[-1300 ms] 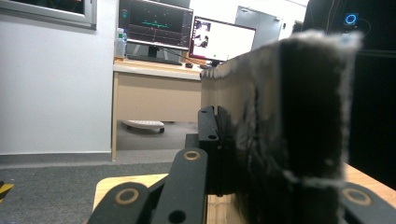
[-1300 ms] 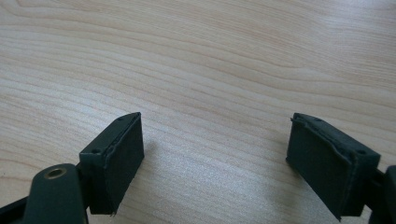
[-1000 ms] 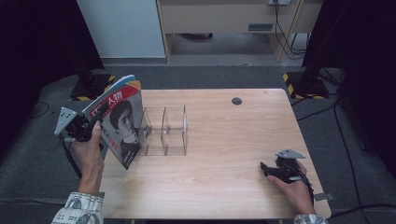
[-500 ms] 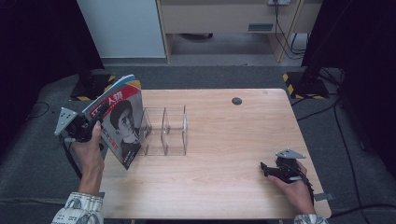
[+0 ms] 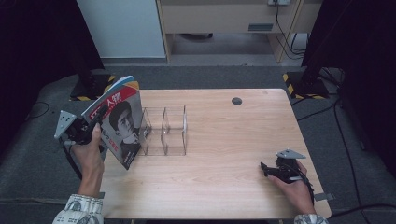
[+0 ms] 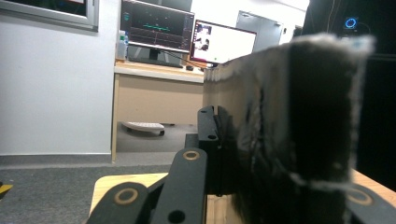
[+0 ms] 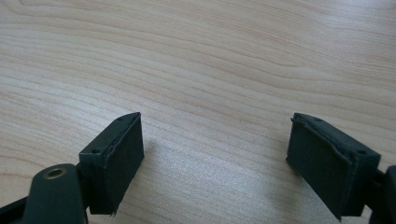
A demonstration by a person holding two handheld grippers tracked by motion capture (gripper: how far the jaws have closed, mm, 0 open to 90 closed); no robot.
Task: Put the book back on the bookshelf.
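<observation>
A magazine (image 5: 117, 122) with a portrait cover and a red title band is held upright and tilted at the table's left edge. My left gripper (image 5: 91, 125) is shut on its spine edge. In the left gripper view the magazine's page edges (image 6: 247, 126) sit pinched between the jaws. A clear acrylic divider rack (image 5: 164, 130) stands just right of the magazine. My right gripper (image 5: 267, 170) rests low on the table near the front right corner. Its jaws stand wide apart over bare wood, its fingertips (image 7: 112, 161) with nothing between them.
A small dark round disc (image 5: 236, 101) lies at the back of the wooden table (image 5: 224, 135). Behind the table are a cabinet, cables and stand bases on the grey floor. A desk with monitors (image 6: 156, 25) stands farther off.
</observation>
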